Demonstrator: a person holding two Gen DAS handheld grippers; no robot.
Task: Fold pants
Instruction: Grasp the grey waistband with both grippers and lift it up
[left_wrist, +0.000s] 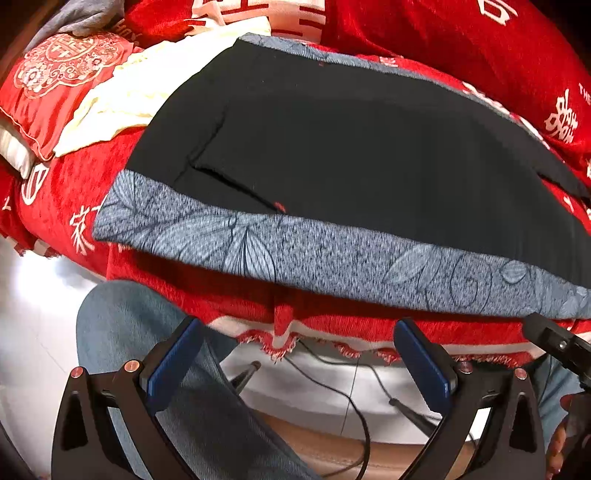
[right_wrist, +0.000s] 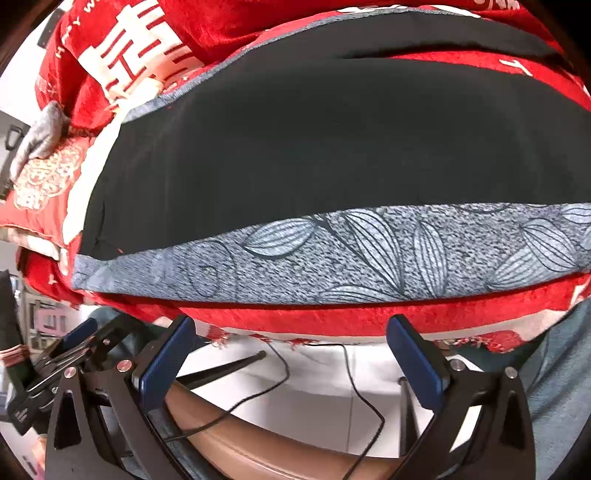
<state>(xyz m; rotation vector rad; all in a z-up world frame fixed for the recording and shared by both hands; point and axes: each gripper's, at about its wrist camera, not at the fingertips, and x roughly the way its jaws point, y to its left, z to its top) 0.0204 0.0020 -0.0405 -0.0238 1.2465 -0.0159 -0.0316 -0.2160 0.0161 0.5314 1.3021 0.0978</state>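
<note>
Black pants (left_wrist: 351, 147) with a grey leaf-print band (left_wrist: 332, 254) lie flat along the near edge of the red bedspread (left_wrist: 66, 206). Left gripper (left_wrist: 299, 354) and right gripper (right_wrist: 291, 350) hover off that edge, both spread wide and empty.

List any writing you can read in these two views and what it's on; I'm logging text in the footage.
"囍", large white double-happiness sign: on the red blanket.
"囍" inside a round emblem: on the red pillow.
Small white Latin letters on the blanket: cut off and too blurred to read.
The pants, their grey leaf-print band and both grippers, left and right: no text.
</note>
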